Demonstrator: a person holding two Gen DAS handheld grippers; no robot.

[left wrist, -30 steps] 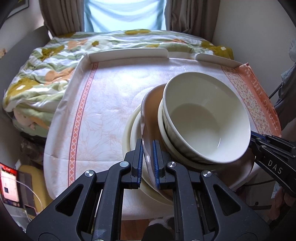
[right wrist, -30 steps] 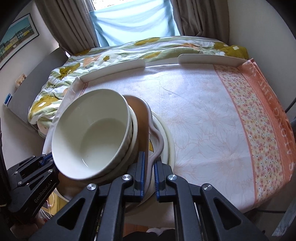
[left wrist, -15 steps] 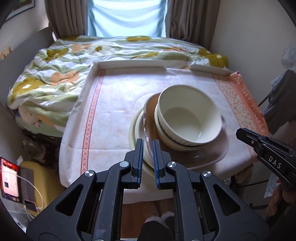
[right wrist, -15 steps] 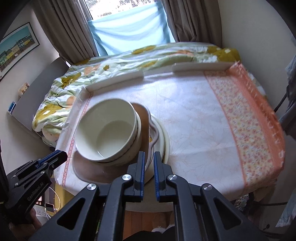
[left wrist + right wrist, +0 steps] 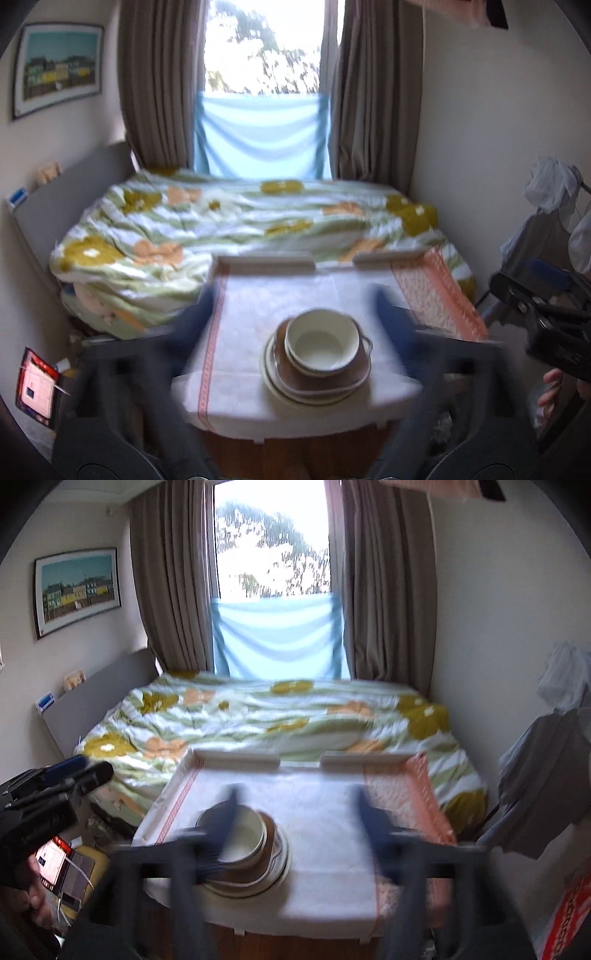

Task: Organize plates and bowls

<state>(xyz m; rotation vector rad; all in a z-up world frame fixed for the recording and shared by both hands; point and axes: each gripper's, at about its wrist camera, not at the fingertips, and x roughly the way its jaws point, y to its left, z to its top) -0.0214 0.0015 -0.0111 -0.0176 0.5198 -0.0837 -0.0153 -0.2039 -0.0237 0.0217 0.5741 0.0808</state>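
The stack of crockery sits on the cloth-covered table (image 5: 258, 295) at about 6 o'clock of its top, near the front edge: two cream ceramic bowls (image 5: 322, 344) nested one inside the other, resting on a brown handled dish (image 5: 295, 373), which lies on pale round plates (image 5: 271, 369). In the right wrist view the same stack lies at 7 o'clock on the table.

The left gripper (image 5: 295, 325) is released, its jaws having just been opening; the blurred blue pads stand wide at 9 and 3 o'clock of the stack with nothing between them. The right gripper (image 5: 295, 812) is likewise spread and empty, its jaws just opened too, one pad crossing the bowls in its view without touching them.

The pieces look glazed, so likely stiff, slippery and breakable, and the whole pile probably heavy. A pinch on a rim, one piece per lift, seems safest; the dish's side handles at 3 and 9 o'clock offer a surer hold.
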